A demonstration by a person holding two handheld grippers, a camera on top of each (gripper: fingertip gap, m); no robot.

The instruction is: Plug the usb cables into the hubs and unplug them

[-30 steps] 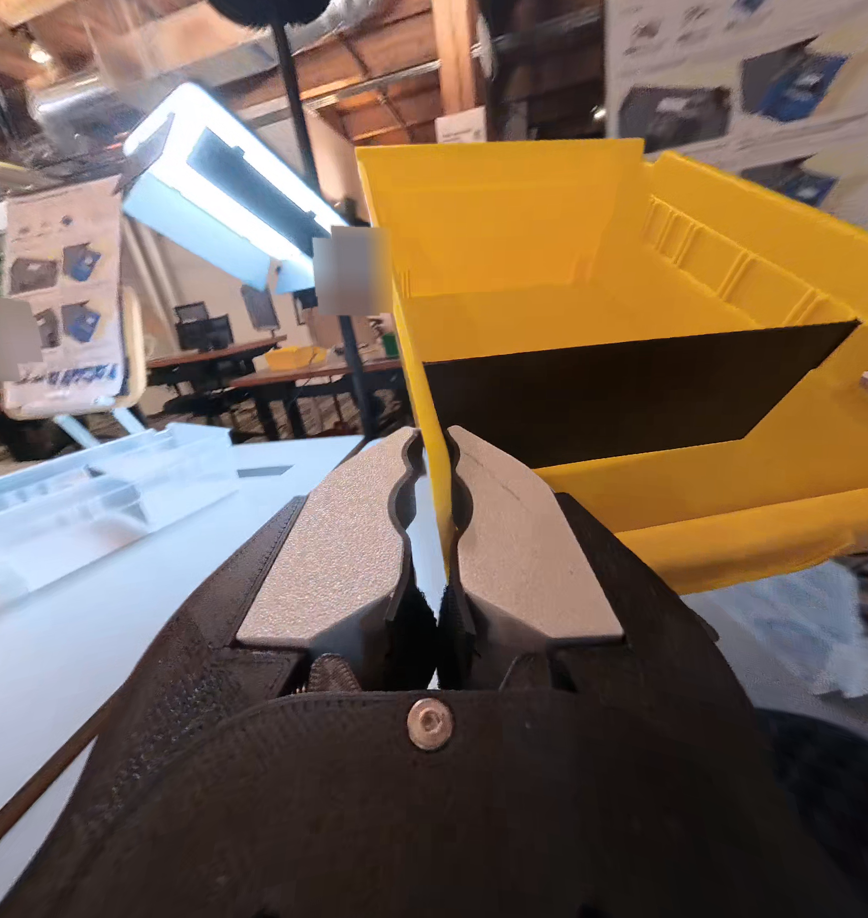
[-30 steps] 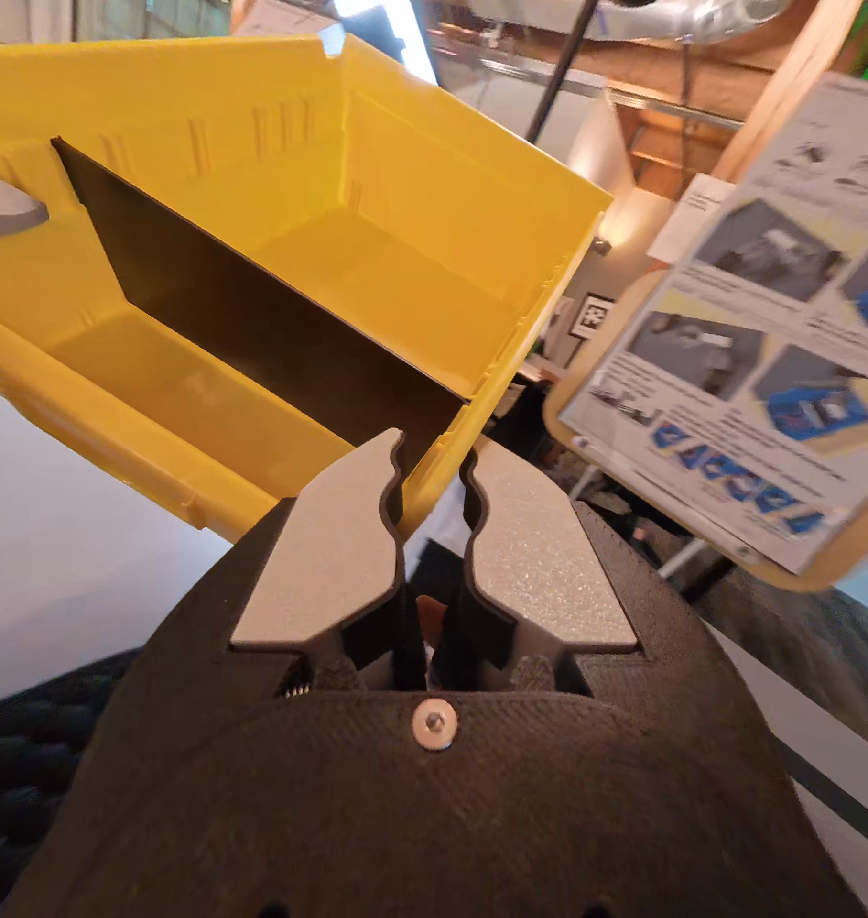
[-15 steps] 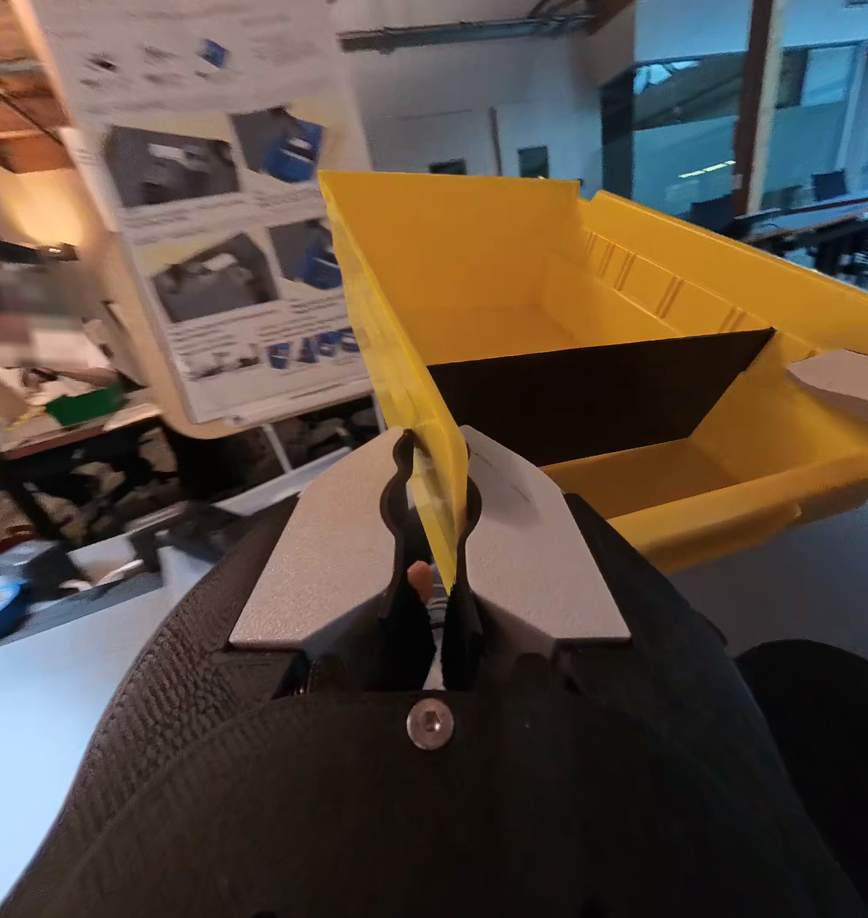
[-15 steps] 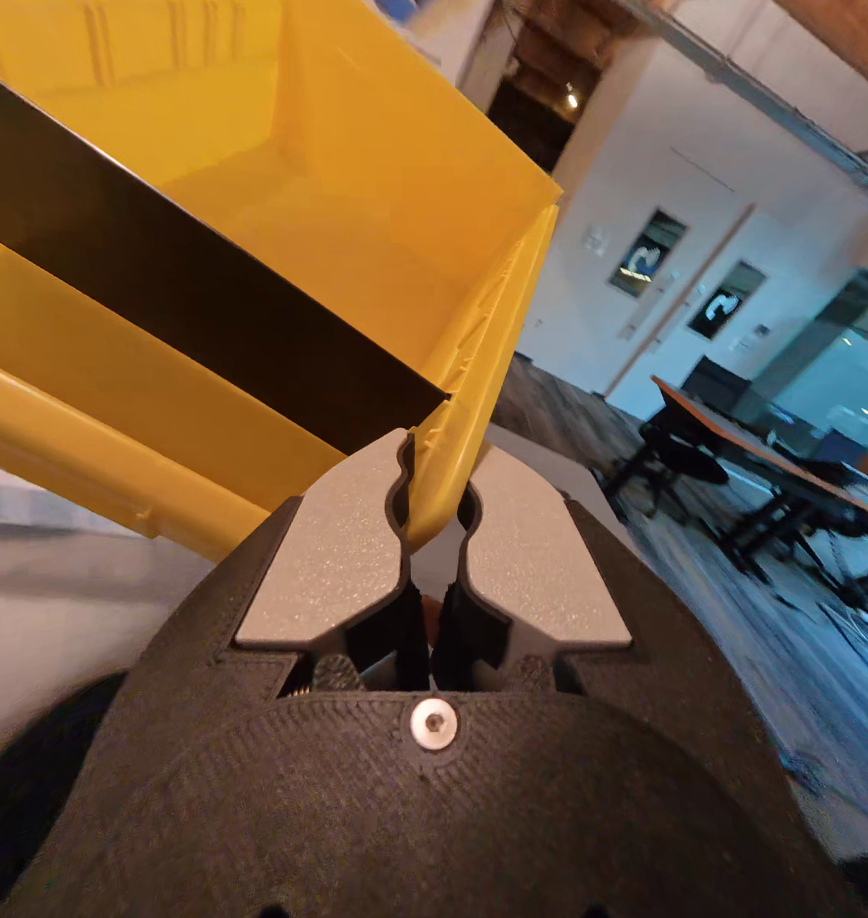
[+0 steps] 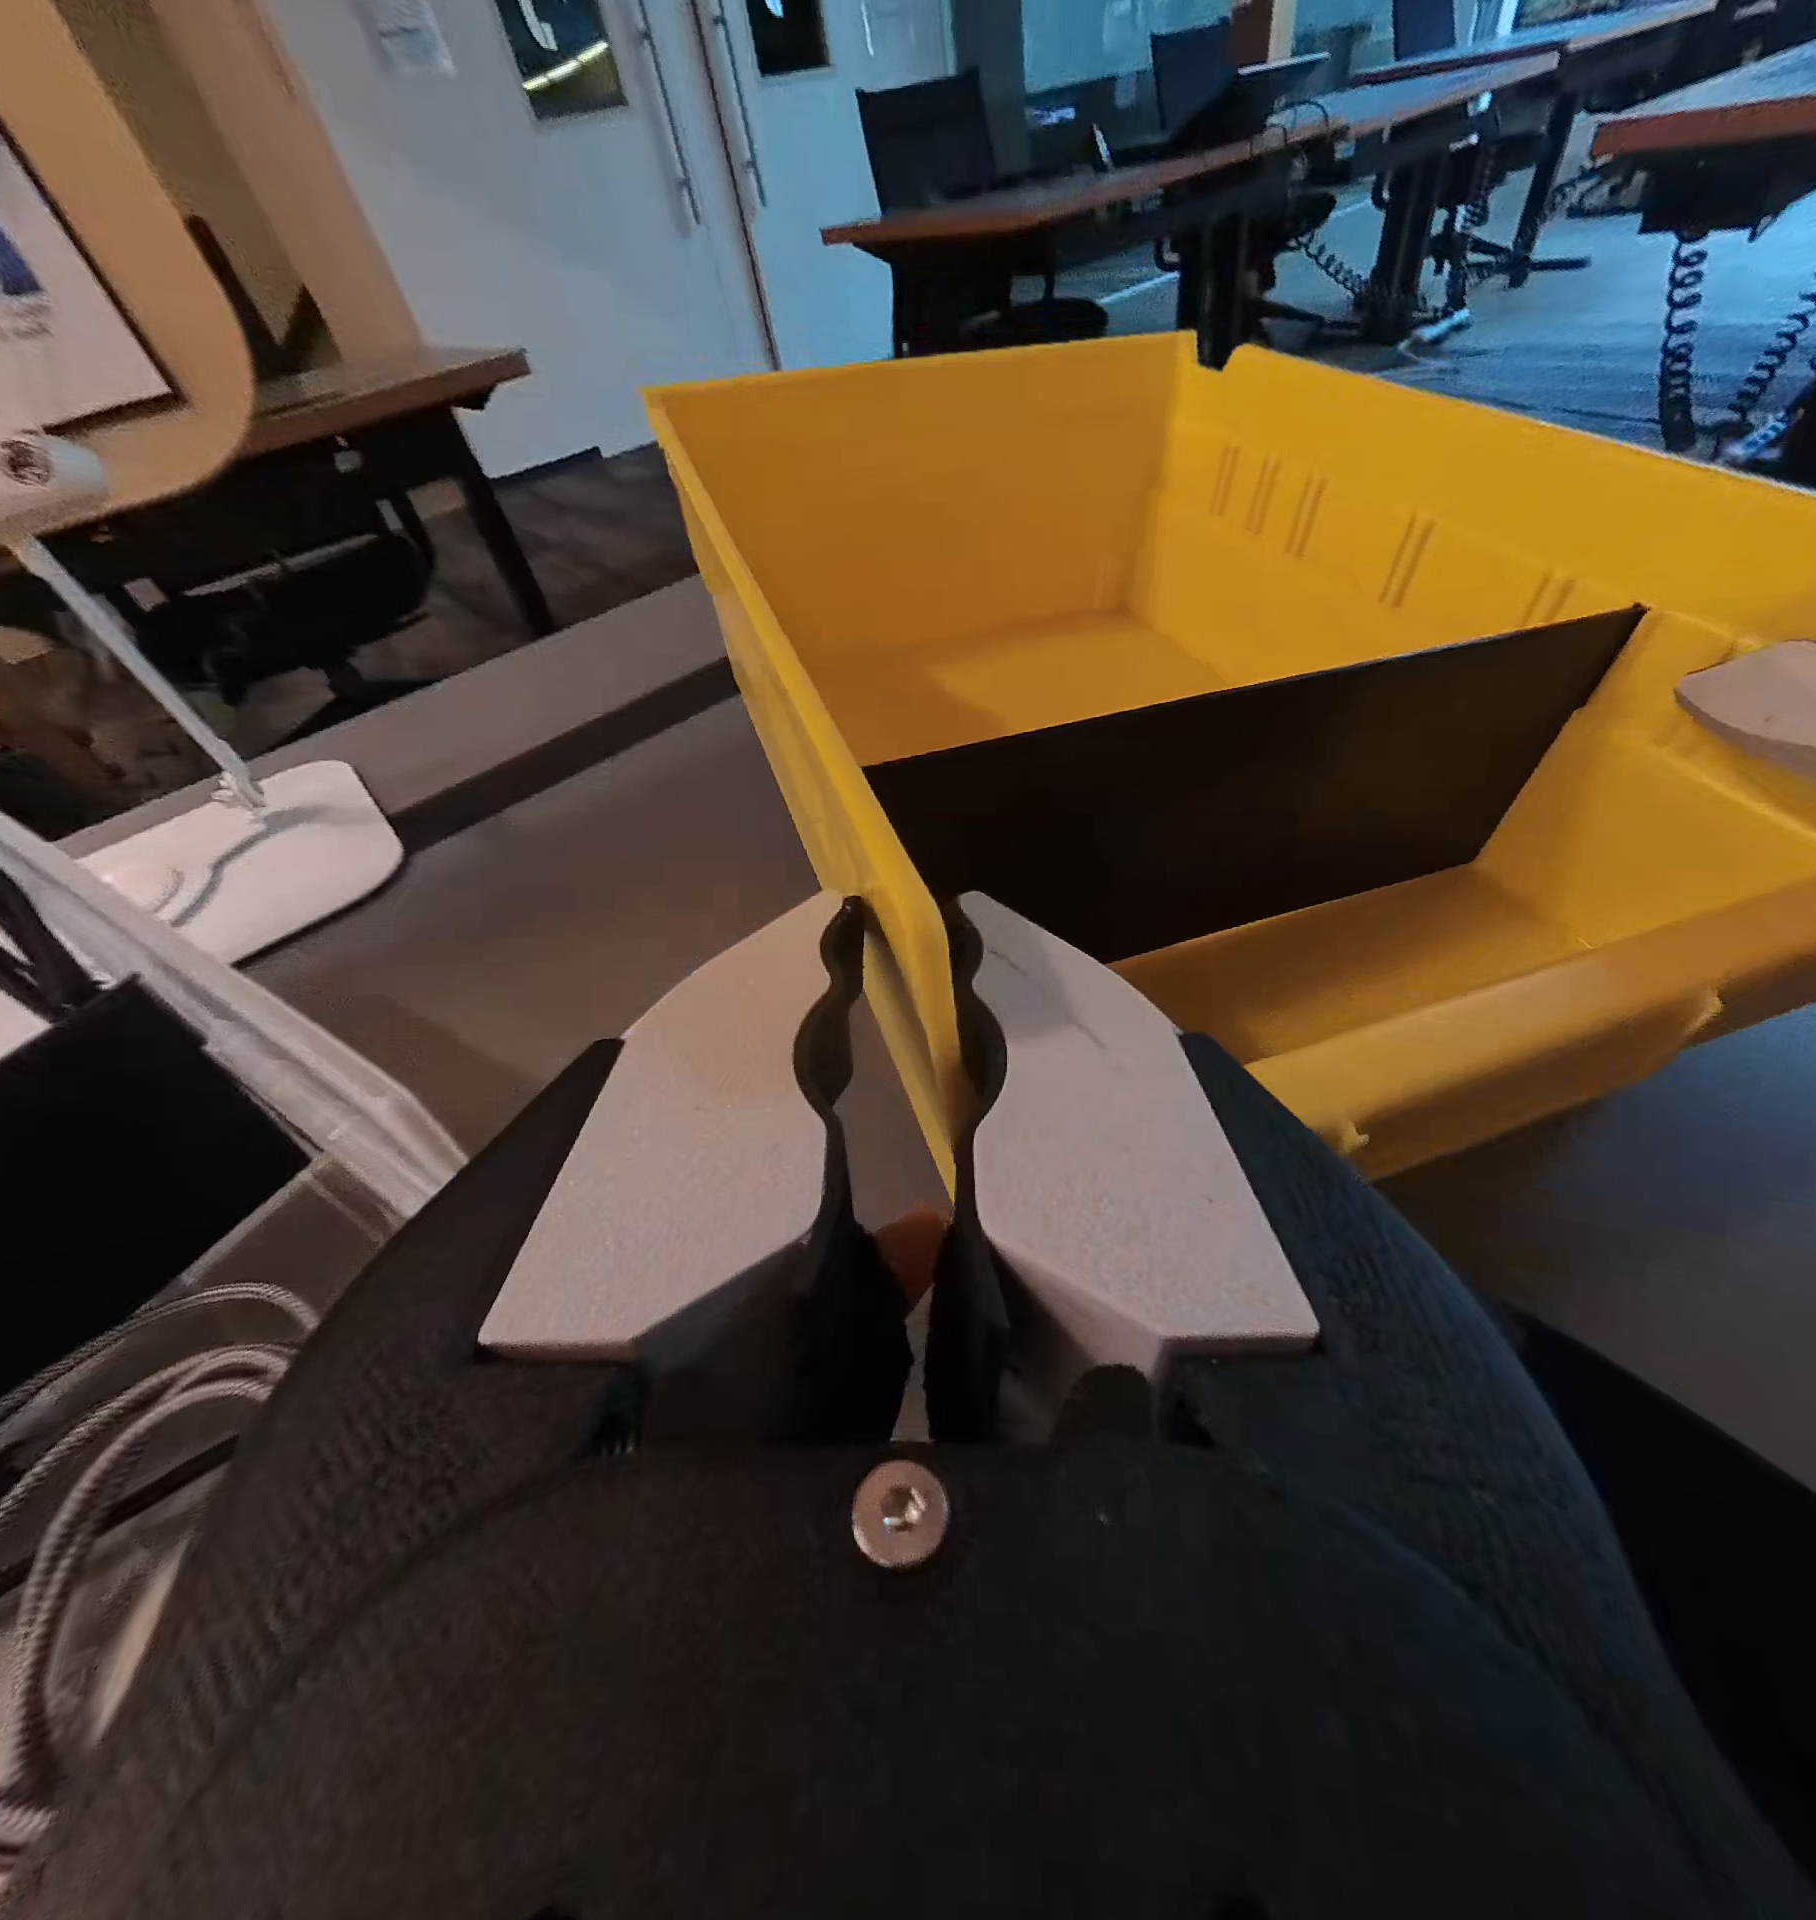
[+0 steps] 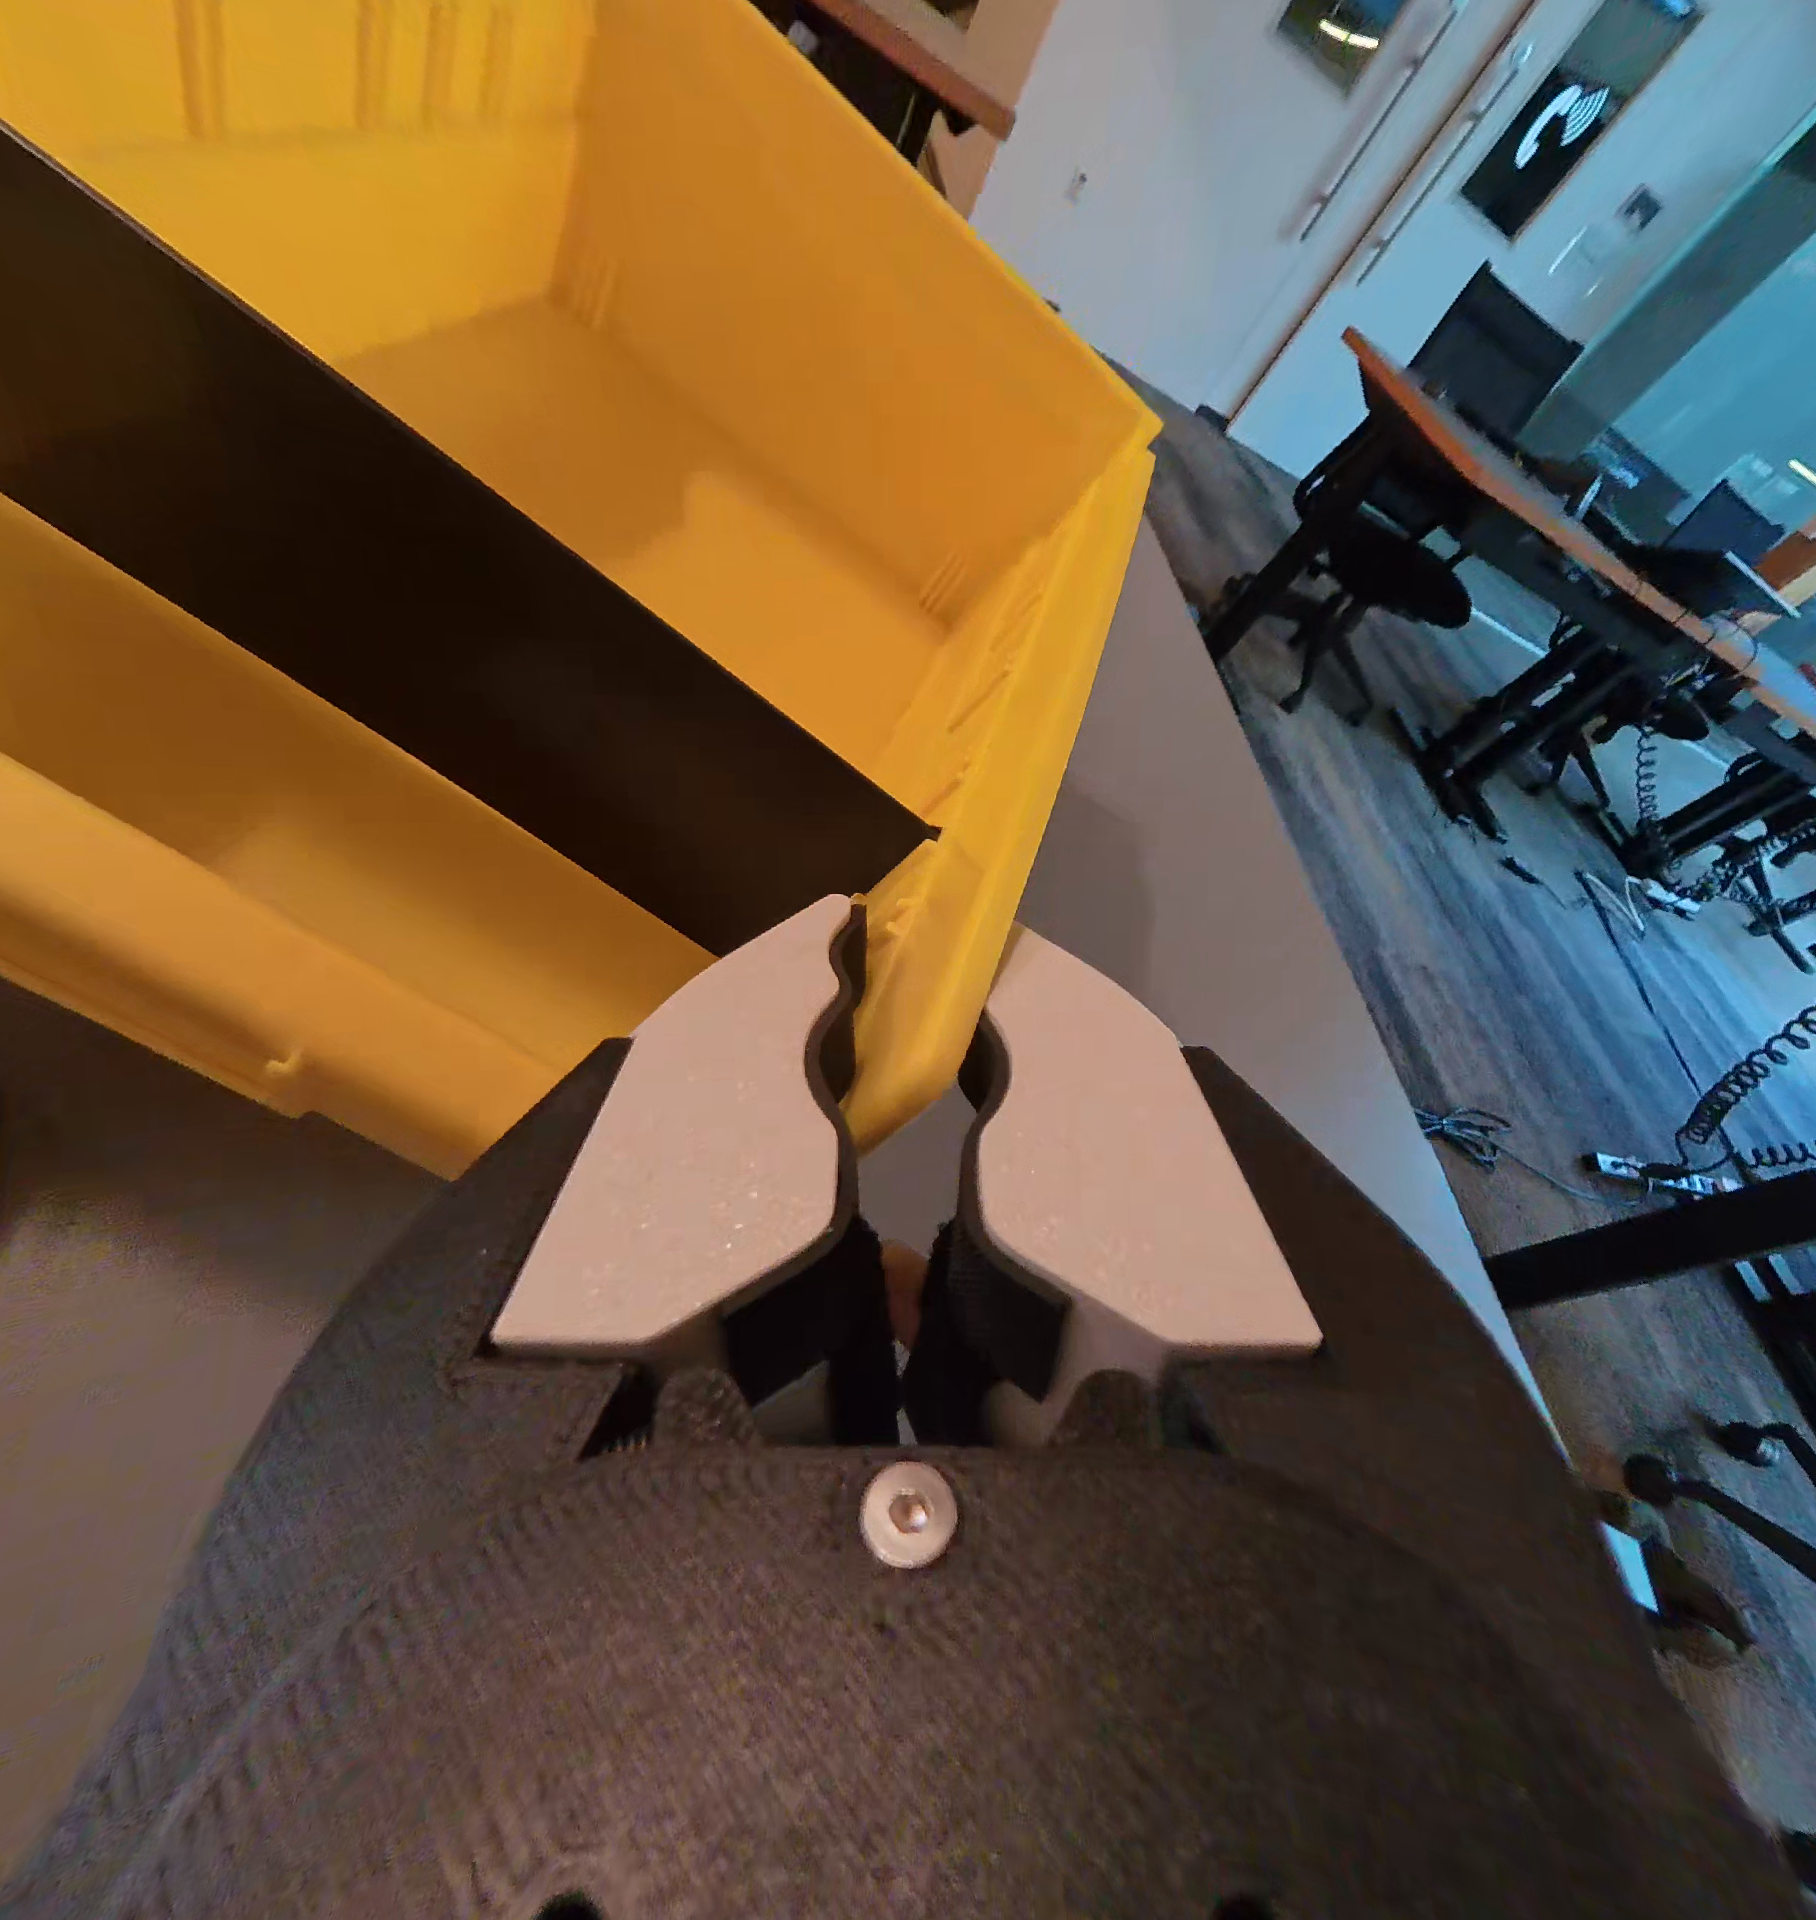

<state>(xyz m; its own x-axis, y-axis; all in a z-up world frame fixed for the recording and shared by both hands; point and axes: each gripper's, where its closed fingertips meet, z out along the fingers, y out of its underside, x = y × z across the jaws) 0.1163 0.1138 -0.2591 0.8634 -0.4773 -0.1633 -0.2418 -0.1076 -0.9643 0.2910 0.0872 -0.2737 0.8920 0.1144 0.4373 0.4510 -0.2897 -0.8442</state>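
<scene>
A yellow plastic bin point(image 5: 987, 540) with a black divider point(image 5: 1226, 790) across its inside is held by both grippers. My left gripper point(image 5: 904, 935) is shut on the bin's left side wall. My right gripper point(image 6: 925, 935) is shut on the bin's right rim; the bin point(image 6: 675, 312) fills the upper left of that view, with its divider point(image 6: 364, 520) crossing it. One right gripper finger point(image 5: 1787, 712) shows at the bin's far side in the left wrist view. Both compartments look empty. A coiled braided cable point(image 5: 83, 1455) lies at the lower left. No hub is in view.
The bin is over a grey table point(image 5: 571, 935). A clear plastic container point(image 5: 260, 1049) and a black box point(image 5: 62, 1153) sit at the left, a white lamp base point(image 5: 249, 852) behind them. The table's right edge point(image 6: 1299, 862) drops to the floor; desks stand beyond.
Both grippers have swung round with the bin held between them: the background has passed from a lamp and poster to doors and desks. The bin now sits lower, near the table.
</scene>
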